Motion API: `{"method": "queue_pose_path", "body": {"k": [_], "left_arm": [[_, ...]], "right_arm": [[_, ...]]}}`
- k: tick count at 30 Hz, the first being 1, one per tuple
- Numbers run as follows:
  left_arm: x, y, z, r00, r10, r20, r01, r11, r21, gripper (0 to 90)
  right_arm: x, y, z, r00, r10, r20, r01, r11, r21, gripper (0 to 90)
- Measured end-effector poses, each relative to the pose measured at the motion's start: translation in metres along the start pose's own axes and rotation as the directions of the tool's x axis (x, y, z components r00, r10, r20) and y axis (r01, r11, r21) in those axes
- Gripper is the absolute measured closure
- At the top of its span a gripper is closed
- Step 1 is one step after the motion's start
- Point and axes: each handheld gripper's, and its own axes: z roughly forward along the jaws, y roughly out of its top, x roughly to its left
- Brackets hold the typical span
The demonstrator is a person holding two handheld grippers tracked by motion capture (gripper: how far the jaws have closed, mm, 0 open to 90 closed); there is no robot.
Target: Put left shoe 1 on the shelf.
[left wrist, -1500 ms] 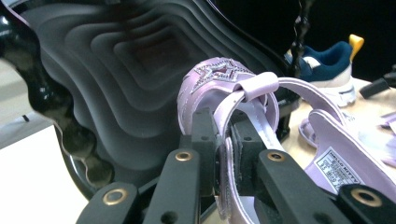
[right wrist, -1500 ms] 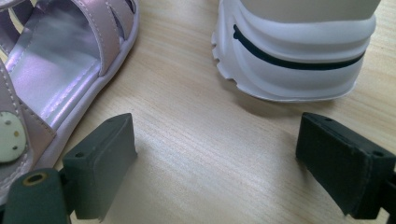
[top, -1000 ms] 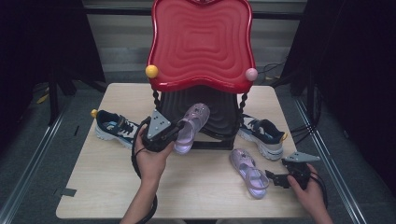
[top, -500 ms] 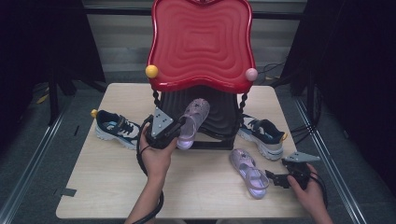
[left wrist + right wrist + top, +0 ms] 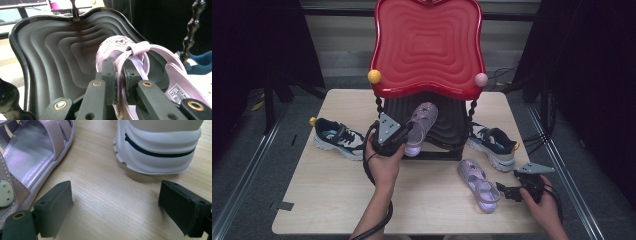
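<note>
Left claw clamped on strap of lilac sandal, held over black lower tray of red-topped stand. Right claw gaping wide (nothing between jaws), low over surface, beside second sandal.

Bare forearms, no sleeves in the high view. Left gripper: black body, grey three-cornered plate on top dotted with small holes, thick black cable looping down beside the wrist. Up close, matte black jaws on black link arms with brass-coloured pivot pins and small screw holes. Right gripper: same black build, grey plate, black cable; blocky black pads, one brass pin.
</note>
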Motion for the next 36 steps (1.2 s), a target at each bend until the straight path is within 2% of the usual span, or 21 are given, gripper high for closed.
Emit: {"method": "queue_pose_path", "body": {"k": [2,4,7,13,14,16,17,19,21,24,25,26,28,29,31,32,33,36], "left_arm": [[0.002,-0.001,0.002,1.0,0.002,-0.001,-0.002,1.0,-0.003,82.2],[0.002,-0.001,0.004,0.9998,-0.018,-0.007,0.018,0.9997,-0.019,82.3],[0.002,0.0,0.006,0.9994,-0.027,-0.021,0.026,0.999,-0.036,82.3],[0.003,0.002,0.011,0.9986,-0.03,-0.043,0.028,0.9983,-0.052,82.2],[0.004,0.002,0.011,0.9989,-0.016,-0.044,0.014,0.999,-0.044,82.2],[0.002,0.002,0.013,0.9978,-0.035,-0.057,0.032,0.9978,-0.058,82.2],[0.003,0.002,0.013,0.9976,-0.025,-0.064,0.022,0.9986,-0.048,82.2],[0.004,0.003,0.015,0.9973,-0.023,-0.07,0.019,0.9981,-0.059,82.2],[0.005,0.002,0.015,0.9959,-0.016,-0.089,0.011,0.9981,-0.06,82.3],[0.004,0.0,0.019,0.9941,-0.041,-0.1,0.034,0.9975,-0.062,82.3],[0.005,-0.001,0.02,0.9943,-0.026,-0.104,0.02,0.9982,-0.056,82.3],[0.005,-0.002,0.02,0.9918,-0.051,-0.117,0.043,0.9969,-0.065,82.3],[0.005,-0.003,0.021,0.9881,-0.058,-0.142,0.048,0.9959,-0.077,82.4],[0.006,-0.004,0.022,0.9901,-0.044,-0.134,0.034,0.9963,-0.079,82.3],[0.004,-0.004,0.024,0.9883,-0.065,-0.138,0.053,0.9947,-0.088,82.3],[0.004,-0.003,0.025,0.9896,-0.044,-0.137,0.032,0.9957,-0.087,82.3],[0.002,-0.003,0.026,0.987,-0.055,-0.151,0.041,0.9947,-0.094,82.3],[-0.001,0.0,0.029,0.9839,-0.047,-0.172,0.03,0.9943,-0.103,82.3]], "right_arm": [[0.0,0.0,0.0,1.0,0.0,0.0,0.0,1.0,0.0,11.2],[0.0,0.0,0.0,1.0,0.0,0.0,0.0,1.0,0.0,11.2],[0.0,0.0,0.0,1.0,0.0,0.0,0.0,1.0,0.0,11.1],[0.0,0.0,0.0,1.0,0.002,-0.001,-0.002,1.0,0.002,11.2],[0.0,0.0,0.0,1.0,0.001,0.0,-0.001,1.0,0.002,11.2],[0.0,0.0,0.0,1.0,0.003,-0.001,-0.003,1.0,0.002,11.2],[0.0,0.0,0.0,1.0,0.003,-0.001,-0.003,1.0,0.002,11.2],[0.0,0.0,0.0,1.0,0.002,0.0,-0.002,1.0,0.002,11.2],[0.0,0.0,0.0,1.0,0.002,-0.001,-0.002,1.0,0.002,11.2],[0.0,0.0,0.0,1.0,0.003,-0.001,-0.003,1.0,0.002,11.2],[0.0,0.0,0.0,1.0,-0.001,0.001,0.001,1.0,0.0,11.2],[0.0,0.0,0.0,1.0,-0.001,0.0,0.001,1.0,0.0,11.2],[0.0,0.0,0.0,1.0,0.0,0.0,0.0,1.0,0.001,11.2],[0.0,0.0,0.0,1.0,0.0,0.0,0.0,1.0,0.001,11.2],[0.0,0.0,0.0,1.0,0.0,0.0,0.0,1.0,0.0,11.2],[0.0,0.0,0.0,1.0,0.0,0.0,0.0,1.0,0.0,11.2],[0.0,0.0,0.0,1.0,0.002,-0.001,-0.002,1.0,0.001,11.2],[0.0,0.0,0.0,1.0,0.002,-0.001,-0.002,1.0,0.002,11.2]]}}
